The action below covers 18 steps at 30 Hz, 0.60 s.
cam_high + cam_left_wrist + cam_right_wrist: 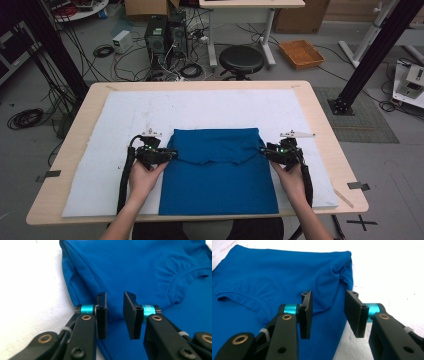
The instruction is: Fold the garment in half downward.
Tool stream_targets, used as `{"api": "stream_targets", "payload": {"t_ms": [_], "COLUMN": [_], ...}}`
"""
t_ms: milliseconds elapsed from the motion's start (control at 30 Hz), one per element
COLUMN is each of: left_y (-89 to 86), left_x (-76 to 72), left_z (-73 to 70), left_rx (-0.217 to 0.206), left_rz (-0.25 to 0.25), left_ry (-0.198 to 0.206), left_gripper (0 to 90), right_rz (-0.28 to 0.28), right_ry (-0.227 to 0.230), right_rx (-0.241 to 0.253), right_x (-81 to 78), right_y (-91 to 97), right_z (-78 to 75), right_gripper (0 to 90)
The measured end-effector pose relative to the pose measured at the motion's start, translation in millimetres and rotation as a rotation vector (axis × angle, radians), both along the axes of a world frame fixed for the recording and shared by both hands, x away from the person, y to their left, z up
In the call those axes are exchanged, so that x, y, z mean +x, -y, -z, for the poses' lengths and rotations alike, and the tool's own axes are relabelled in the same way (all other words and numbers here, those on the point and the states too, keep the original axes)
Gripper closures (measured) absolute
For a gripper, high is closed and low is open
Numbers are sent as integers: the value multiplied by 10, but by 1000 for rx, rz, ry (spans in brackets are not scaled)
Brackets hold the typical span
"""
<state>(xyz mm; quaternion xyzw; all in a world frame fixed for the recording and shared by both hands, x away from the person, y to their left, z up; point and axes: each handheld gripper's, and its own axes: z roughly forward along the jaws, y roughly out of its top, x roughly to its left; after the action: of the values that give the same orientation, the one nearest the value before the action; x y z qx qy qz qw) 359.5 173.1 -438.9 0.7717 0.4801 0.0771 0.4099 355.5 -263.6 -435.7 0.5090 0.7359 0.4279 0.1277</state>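
A blue shirt (217, 180) lies folded on the white pad (120, 115), its top part turned down so the collar faces me. My left gripper (172, 154) sits at the shirt's left edge, at the fold. In the left gripper view the left gripper (115, 296) has its jaws apart, hovering over the shirt's (140, 267) edge with no cloth pinched. My right gripper (263, 151) sits at the right edge, level with the left one. In the right gripper view the right gripper (329, 295) stands open over the shirt's (262, 272) folded corner, its pads clear of the cloth.
The pad covers most of a wooden table (320, 125). Beyond its far edge stand a black stool (241, 59), computer towers (165, 35) with cables on the floor, and an orange tray (301, 53). Black frame posts rise at both sides.
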Motion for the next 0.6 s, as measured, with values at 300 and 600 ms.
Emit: {"api": "stream_targets", "payload": {"t_ms": [300,600], "left_y": [12,9], "left_x": [-9,-13], "left_z": [-3,-10], "left_rx": [9,8], "left_rz": [12,21], "left_ry": [10,26], "left_gripper": [875,889], "right_rz": [-16,-35], "right_ry": [-19,-2], "right_rx": [-34,-144], "right_x": [29,150], "right_y": [-96,-263], "right_z": [47,89], "right_gripper": [627,870]}}
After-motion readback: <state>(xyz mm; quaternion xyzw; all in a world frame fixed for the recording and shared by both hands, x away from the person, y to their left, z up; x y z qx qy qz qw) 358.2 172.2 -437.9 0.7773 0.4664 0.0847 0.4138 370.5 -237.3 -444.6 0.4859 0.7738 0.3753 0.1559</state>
